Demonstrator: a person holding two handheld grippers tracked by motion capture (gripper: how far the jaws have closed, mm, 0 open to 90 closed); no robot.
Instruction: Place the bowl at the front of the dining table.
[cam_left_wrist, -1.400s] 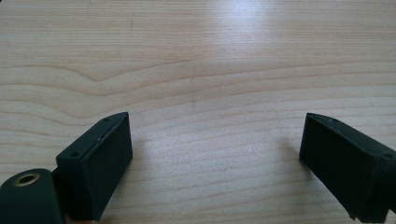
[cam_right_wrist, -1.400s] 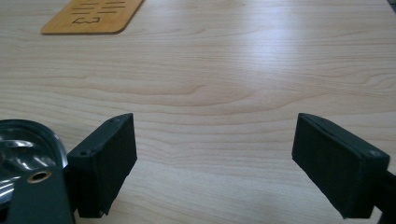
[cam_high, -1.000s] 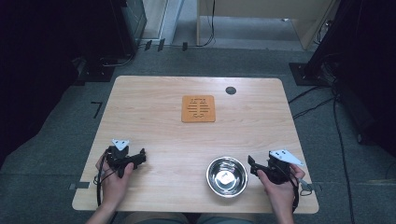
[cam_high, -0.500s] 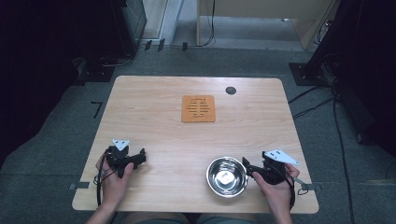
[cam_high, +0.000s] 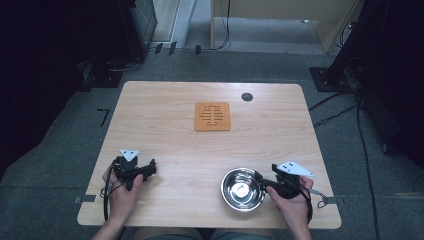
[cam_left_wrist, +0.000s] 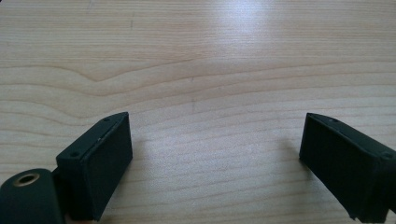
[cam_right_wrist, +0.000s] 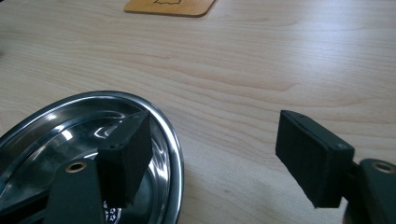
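Jaws of our right gripper (cam_right_wrist: 212, 156) straddle bowl (cam_high: 242, 189) rim, one inside, one outside on table (cam_high: 165, 140); they have just been closing, rim between, pads not yet pressing. Bowl: round, shiny steel, reflective inside, upright, at near edge right of centre. Our left gripper (cam_left_wrist: 215, 154) rests with jaws wide over bare wood. Coaster (cam_high: 212, 116) well beyond.

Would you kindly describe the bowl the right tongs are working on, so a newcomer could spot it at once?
Start at the wooden table and go to its near edge on the person's right. There sits the steel bowl, its rim between the jaws of the right tongs, which have just been closing. It alone is round and shiny; the orange trivet is flat and square.
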